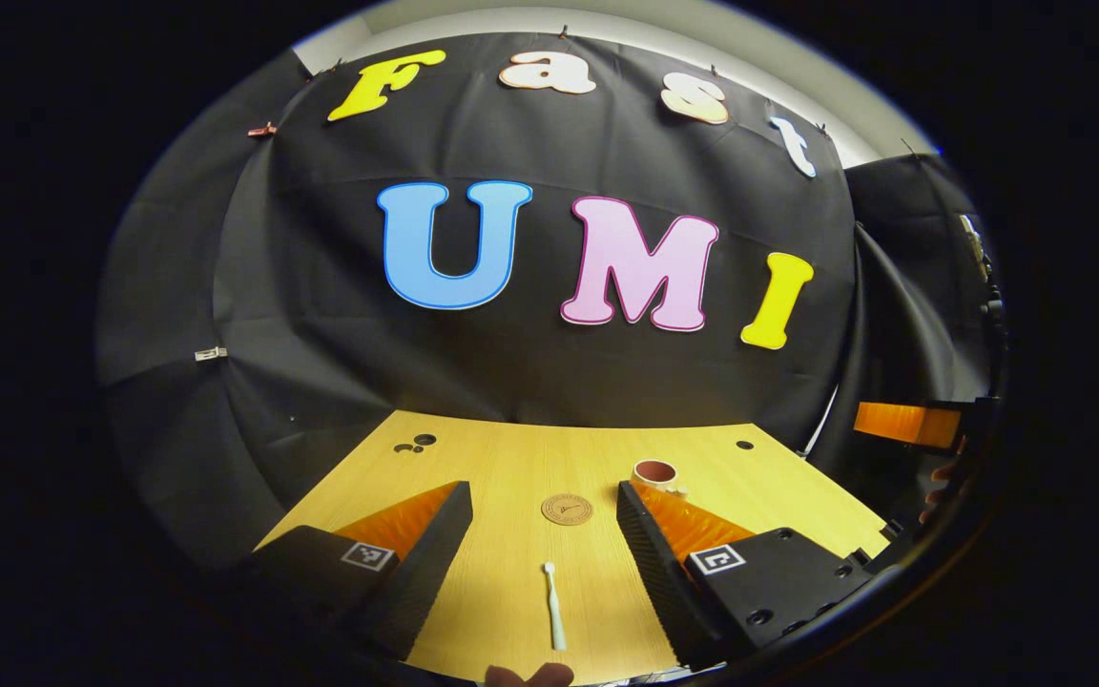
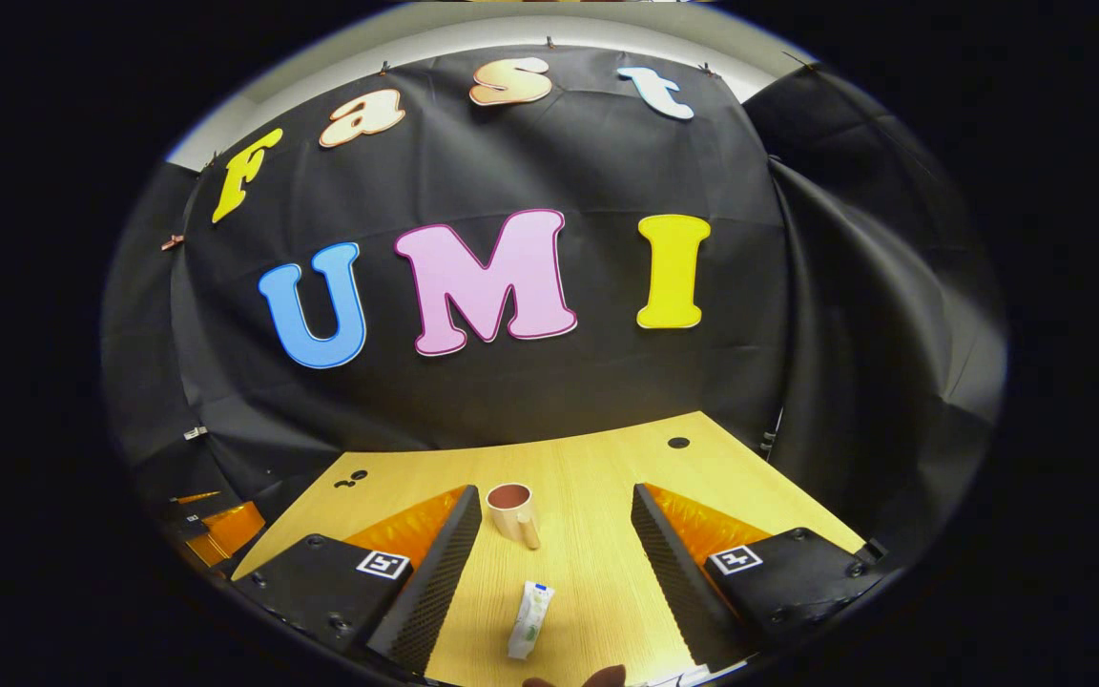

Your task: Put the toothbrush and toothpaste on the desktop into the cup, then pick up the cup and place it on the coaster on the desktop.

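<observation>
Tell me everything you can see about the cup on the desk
The cup is a small cream-coloured mug with a reddish-brown inside and a handle on the side facing the camera in the right gripper view. It looks ceramic, though that is a guess. It stands upright and empty on the wooden desktop, touching nothing else. The toothpaste lies nearer the camera, apart from it, and the coaster lies beside it, apart.

Left gripper [image 1: 542, 520]: two wedge-shaped fingers, orange ribbed plastic on outer faces w/ black finely ridged pads [image 1: 430, 563] on inner faces, mounted on black blocks w/ round screw holes & a small black-and-white square marker each. Right gripper [image 2: 557, 534]: same build, orange ribbed wedges, black ridged pads [image 2: 435, 572], black blocks w/ screws, square markers.
</observation>
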